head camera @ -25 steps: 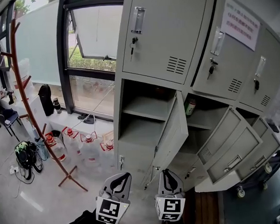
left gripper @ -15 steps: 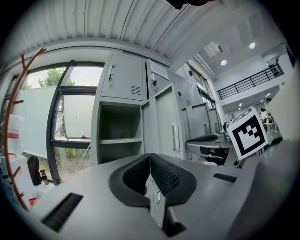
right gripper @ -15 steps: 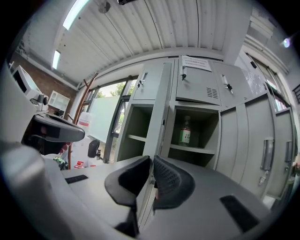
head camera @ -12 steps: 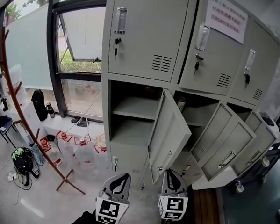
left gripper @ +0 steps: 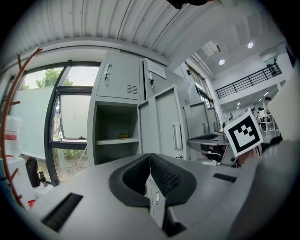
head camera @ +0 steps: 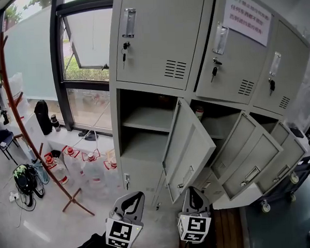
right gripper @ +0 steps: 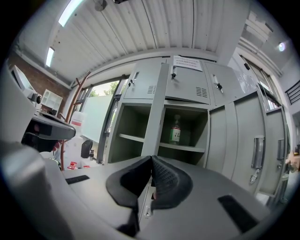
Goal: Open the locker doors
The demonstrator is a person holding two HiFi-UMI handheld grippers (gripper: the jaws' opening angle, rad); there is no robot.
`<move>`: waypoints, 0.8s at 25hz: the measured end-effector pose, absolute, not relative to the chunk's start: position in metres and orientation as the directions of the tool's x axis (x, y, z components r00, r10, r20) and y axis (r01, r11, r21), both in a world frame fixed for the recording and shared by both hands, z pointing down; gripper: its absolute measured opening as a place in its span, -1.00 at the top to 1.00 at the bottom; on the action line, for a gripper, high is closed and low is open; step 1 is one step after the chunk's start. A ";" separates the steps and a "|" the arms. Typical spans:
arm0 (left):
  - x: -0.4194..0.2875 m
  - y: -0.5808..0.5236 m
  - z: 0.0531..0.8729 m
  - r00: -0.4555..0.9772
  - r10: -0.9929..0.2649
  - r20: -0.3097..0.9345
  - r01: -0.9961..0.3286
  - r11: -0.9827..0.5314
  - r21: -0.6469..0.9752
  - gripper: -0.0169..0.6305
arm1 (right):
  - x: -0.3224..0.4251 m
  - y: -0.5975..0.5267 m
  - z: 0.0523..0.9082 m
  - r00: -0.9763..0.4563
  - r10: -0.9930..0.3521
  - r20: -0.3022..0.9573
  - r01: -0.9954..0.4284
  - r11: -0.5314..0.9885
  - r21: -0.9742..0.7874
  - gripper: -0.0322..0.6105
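The grey lockers [head camera: 162, 68] fill the head view. Three upper doors [head camera: 155, 38] are closed, with keys in their locks. The lower doors hang open: the left one [head camera: 190, 145] swings out toward me, and two more [head camera: 247, 155] stand open to its right. My left gripper [head camera: 129, 202] is low in front of the lockers, its pads [left gripper: 159, 171] touching and empty. Just below the left door's bottom edge is my right gripper [head camera: 194, 196]. Its jaws have just closed with nothing between them. A bottle [right gripper: 176, 129] stands on the middle shelf.
A red-brown coat stand [head camera: 20, 117] rises at the left beside the window [head camera: 83, 47]. Several water jugs [head camera: 90, 166] stand on the floor next to the lockers. A wheeled cart [head camera: 295, 178] sits under the rightmost open door. A paper notice [head camera: 248, 15] hangs on an upper door.
The head view has shifted toward the lockers. My right gripper has drifted a little to the right under the open left door. The left gripper has hardly moved.
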State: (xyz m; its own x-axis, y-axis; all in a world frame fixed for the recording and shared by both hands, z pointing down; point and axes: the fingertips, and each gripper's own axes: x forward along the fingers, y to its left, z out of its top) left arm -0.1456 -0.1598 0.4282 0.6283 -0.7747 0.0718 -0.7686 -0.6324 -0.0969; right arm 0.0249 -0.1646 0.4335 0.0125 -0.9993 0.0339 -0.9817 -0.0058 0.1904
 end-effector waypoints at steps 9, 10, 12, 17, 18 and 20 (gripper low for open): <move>-0.141 -0.153 0.423 0.628 -0.776 0.057 -0.769 -0.631 -0.104 0.87 | 0.027 -0.158 0.428 0.001 -1.000 0.021 -0.981 0.003 0.192 0.85; -0.141 -0.152 0.422 0.628 -0.776 0.054 -0.769 -0.630 -0.106 0.87 | 0.026 -0.156 0.426 -0.003 -1.000 0.016 -0.981 0.006 0.192 0.85; -0.141 -0.148 0.419 0.629 -0.776 0.049 -0.769 -0.630 -0.110 0.87 | 0.024 -0.150 0.421 -0.013 -1.000 0.004 -0.981 0.014 0.192 0.85; -0.136 -0.131 0.412 0.639 -0.769 0.032 -0.760 -0.637 -0.128 0.87 | 0.018 -0.121 0.412 -0.045 -0.999 -0.024 -0.980 0.040 0.193 0.85; -0.134 -0.127 0.411 0.641 -0.767 0.029 -0.758 -0.639 -0.130 0.87 | 0.017 -0.115 0.413 -0.051 -0.998 -0.026 -0.981 0.045 0.189 0.85; -0.132 -0.117 0.412 0.645 -0.763 0.028 -0.755 -0.643 -0.133 0.87 | 0.015 -0.100 0.416 -0.058 -0.998 -0.028 -0.983 0.052 0.178 0.85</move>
